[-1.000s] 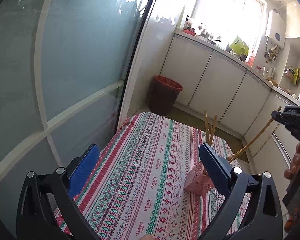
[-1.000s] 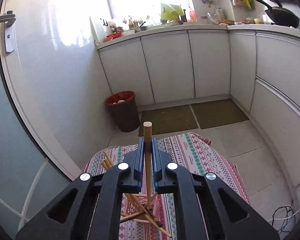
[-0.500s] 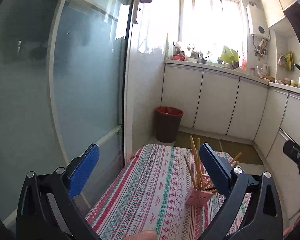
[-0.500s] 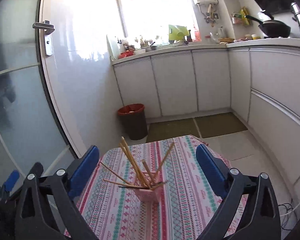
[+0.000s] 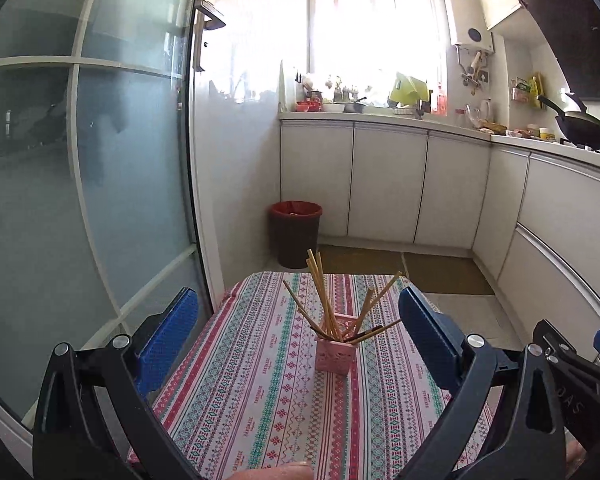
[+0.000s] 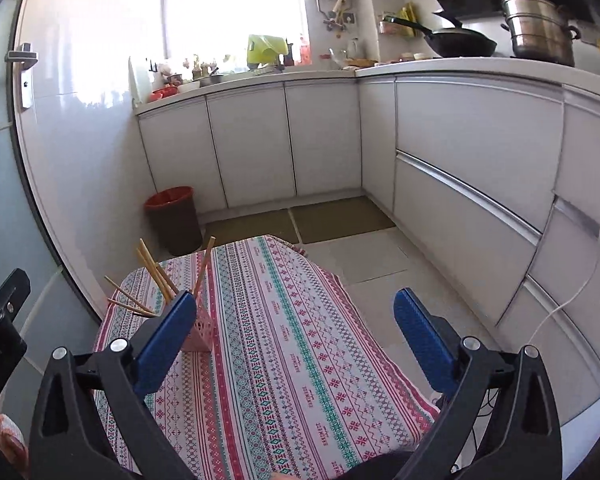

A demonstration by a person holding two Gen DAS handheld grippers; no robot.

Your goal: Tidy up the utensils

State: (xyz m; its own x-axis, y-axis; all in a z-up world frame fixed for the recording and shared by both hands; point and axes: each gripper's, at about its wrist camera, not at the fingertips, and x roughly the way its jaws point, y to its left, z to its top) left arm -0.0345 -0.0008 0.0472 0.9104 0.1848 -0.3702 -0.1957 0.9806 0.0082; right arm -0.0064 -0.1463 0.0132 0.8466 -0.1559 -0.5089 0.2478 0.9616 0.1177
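Observation:
A pink holder point(image 5: 335, 354) stands upright on the patterned tablecloth point(image 5: 260, 400), with several wooden chopsticks point(image 5: 324, 300) fanned out of its top. My left gripper point(image 5: 298, 336) is open and empty, held back from the holder, which sits between its blue pads. In the right wrist view the holder point(image 6: 203, 330) and chopsticks point(image 6: 156, 276) stand at the left, partly hidden behind the left pad. My right gripper point(image 6: 294, 322) is open and empty above the cloth.
The small table stands by a glass sliding door point(image 5: 80, 200) on the left. A red-lined bin point(image 5: 295, 232) stands on the floor beyond it. White cabinets point(image 6: 460, 168) run along the back and right, with a wok point(image 6: 458, 44) and a pot on the counter.
The right gripper was shut on a chopstick over the holder one second ago; it has opened, the chopstick now stands in the holder, and both grippers have pulled back.

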